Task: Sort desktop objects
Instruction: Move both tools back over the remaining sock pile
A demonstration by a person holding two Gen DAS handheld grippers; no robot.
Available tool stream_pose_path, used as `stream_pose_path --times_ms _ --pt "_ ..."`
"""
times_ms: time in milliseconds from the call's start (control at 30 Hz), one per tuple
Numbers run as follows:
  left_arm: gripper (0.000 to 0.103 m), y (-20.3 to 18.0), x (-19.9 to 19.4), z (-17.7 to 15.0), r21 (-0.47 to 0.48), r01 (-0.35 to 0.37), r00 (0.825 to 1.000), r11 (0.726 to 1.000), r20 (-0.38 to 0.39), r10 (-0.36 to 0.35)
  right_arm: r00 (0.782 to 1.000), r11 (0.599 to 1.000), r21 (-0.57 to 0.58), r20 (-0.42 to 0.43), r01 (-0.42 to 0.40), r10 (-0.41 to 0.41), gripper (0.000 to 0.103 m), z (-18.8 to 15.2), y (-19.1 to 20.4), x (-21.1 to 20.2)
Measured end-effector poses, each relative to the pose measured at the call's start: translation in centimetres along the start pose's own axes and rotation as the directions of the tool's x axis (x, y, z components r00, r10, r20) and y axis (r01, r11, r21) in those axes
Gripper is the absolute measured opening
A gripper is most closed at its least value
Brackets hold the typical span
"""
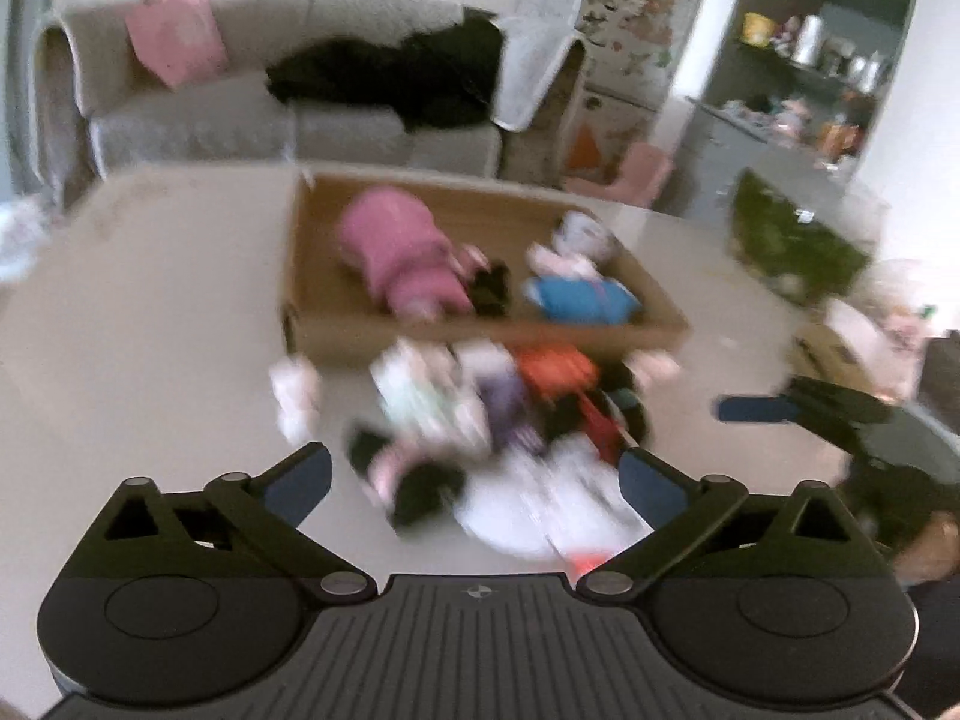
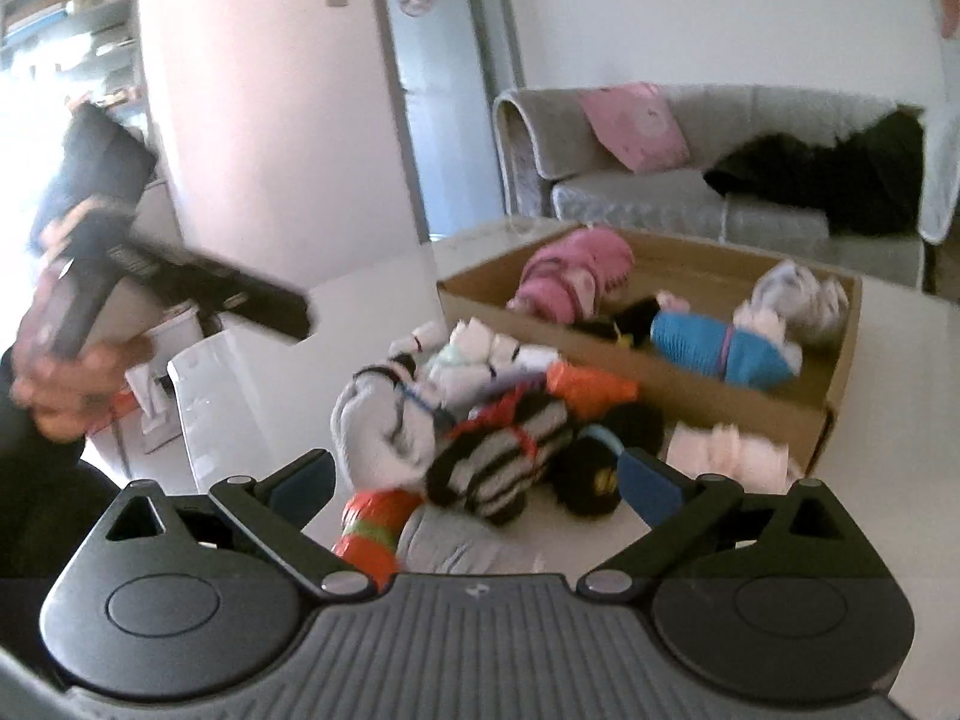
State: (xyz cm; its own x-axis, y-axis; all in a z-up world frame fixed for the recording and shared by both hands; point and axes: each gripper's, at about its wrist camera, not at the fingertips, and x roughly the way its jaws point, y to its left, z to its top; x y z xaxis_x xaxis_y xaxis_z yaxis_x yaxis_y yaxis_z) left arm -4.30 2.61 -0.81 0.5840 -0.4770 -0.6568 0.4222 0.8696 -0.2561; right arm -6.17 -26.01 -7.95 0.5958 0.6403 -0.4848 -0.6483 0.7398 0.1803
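**Three bundles boxed, a heap still on the table**

Three rolled soft bundles lie in the shallow brown cardboard box (image 2: 690,384): a pink knitted one (image 2: 576,276) at its ten o'clock end, a blue one (image 2: 714,348) at the middle, and a pale grey-white one (image 2: 798,294) toward two o'clock. A small black item sits between pink and blue. By that count the sorting looks partly done.

Left over is the mixed pile of rolled socks and cloths (image 2: 480,414) on the pale tabletop (image 1: 150,312), pressed close against the box's near wall: orange, black-and-grey striped, white and light grey pieces, with a folded pale pink cloth (image 2: 726,456) at the pile's three o'clock, just beside the box corner.

Both tools are empty. The left gripper (image 1: 474,480) has its blue-padded jaws spread wide above the near side of the pile, gripping nothing; the right gripper (image 2: 474,480) is likewise fully spread and bare, the pile just ahead of it.

Open tabletop lies at nine o'clock of the box in the left wrist view, giving free room for approach. The box's near wall is low but must be cleared by any carried item. The two grippers work near each other over the same heap, so crossing paths seems the main risk.
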Motion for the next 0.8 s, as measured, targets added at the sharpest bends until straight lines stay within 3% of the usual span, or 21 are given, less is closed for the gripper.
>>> stream_pose_path --times_ms 167,333,467,633,800 --pt "0.103 -1.6 -0.1 -0.7 0.051 0.036 0.999 0.998 0.008 -0.037 0.999 0.996 0.070 0.018 0.049 -0.050 0.100 -1.1 0.7 -0.2" --pt "0.103 -3.8 2.5 -0.7 0.094 0.075 0.996 0.993 -0.044 -0.071 0.995 0.991 0.088 0.006 0.099 -0.100 0.100 -2.2 1.1 0.1" --pt "0.103 -4.0 4.6 -1.0 0.025 0.100 0.991 0.995 -0.088 -0.097 0.993 0.990 0.075 -0.002 0.121 -0.122 0.100 -3.0 1.4 0.2" --pt "0.103 -4.4 6.7 -1.7 0.035 0.030 0.988 0.999 -0.151 -0.025 0.988 0.985 0.084 -0.032 0.154 -0.152 0.098 -3.5 1.1 0.9" --pt "0.102 -4.7 7.4 -1.9 0.053 -0.031 0.988 0.998 -0.148 0.038 0.989 0.985 0.096 -0.049 0.141 -0.137 0.087 -3.7 1.3 1.2"
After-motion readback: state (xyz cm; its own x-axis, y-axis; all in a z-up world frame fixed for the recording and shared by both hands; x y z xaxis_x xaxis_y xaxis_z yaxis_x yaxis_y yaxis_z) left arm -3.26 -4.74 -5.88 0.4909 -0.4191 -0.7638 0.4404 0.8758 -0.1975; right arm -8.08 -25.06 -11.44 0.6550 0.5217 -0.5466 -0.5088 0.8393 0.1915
